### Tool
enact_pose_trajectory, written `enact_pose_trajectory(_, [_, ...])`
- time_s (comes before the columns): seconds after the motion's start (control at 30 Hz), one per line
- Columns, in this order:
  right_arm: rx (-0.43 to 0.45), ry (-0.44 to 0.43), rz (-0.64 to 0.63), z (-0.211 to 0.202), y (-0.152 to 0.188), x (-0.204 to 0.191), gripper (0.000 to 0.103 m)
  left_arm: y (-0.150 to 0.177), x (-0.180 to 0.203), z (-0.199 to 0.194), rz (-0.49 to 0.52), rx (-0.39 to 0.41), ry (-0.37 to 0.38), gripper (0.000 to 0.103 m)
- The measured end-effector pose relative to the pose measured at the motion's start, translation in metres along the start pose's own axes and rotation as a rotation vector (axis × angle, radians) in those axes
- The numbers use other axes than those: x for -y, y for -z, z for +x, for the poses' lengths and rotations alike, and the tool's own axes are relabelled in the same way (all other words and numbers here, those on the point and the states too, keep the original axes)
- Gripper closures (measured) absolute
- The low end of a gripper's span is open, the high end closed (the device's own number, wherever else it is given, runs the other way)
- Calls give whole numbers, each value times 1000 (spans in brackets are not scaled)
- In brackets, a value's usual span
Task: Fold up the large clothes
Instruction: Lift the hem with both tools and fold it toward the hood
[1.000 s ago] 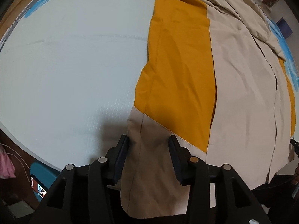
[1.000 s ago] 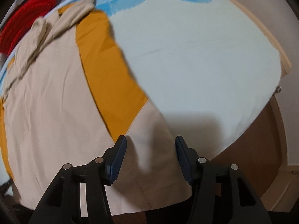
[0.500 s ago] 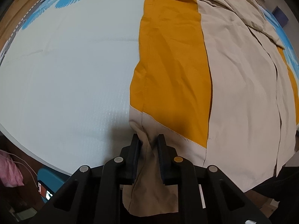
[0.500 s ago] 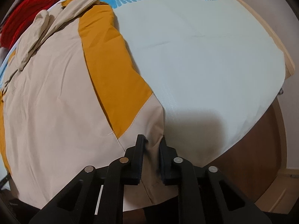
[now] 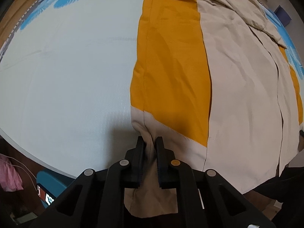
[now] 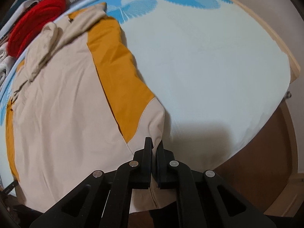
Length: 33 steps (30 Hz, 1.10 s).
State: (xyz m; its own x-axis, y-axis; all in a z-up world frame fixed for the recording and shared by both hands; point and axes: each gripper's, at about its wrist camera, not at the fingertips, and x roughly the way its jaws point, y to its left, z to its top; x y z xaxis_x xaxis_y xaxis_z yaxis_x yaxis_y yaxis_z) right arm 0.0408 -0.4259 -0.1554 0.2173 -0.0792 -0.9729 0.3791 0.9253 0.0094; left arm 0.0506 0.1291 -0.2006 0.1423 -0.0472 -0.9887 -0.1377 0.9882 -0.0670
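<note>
My left gripper (image 5: 150, 142) had just closed, pinching the beige hem of the beige-and-orange jacket (image 5: 237, 95), which lay flat on the pale bedsheet (image 5: 66, 76) ahead. My right gripper (image 6: 154, 145) had likewise just clamped the hem's opposite corner.

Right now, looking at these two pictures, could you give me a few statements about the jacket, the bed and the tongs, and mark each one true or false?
1. The left tongs are clamped on beige fabric of the beige and orange jacket. True.
2. The right tongs stand wide open above the jacket. False: they are shut on its beige hem corner; both pairs have just been closing.
3. The jacket lies on a pale bedsheet with a blue print. True.
4. A green towel lies past the jacket's far end. False: a red garment lies there.
</note>
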Motion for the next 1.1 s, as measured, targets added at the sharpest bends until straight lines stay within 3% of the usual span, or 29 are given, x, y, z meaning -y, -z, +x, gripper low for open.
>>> enact_pose_trajectory(0.07, [-49,12,5,20,0,2,91,1,4,0,17,-2,-14,92])
enact_pose_trajectory(0.23, [-49,47,-50,19,4,-8,89,0,10,2,20,-1,-19,92])
enact_pose_trajectory(0.37, [-24,35,-59,13,5,-9,99,5,12,-2,39,21,-26,98])
enact_pose_trajectory(0.53, [41,9,-49,-4,4,-7,100,9,17,-13,57,59,-27,100])
enact_pose_trajectory(0.83, [181,-105,-89,-52,-8,-24,101,24,25,-77,83,224,77,101])
enact_pose_trajectory(1.1, [242,-213,-82,-95,-1,-22,101,26,8,-123,76,291,156,102])
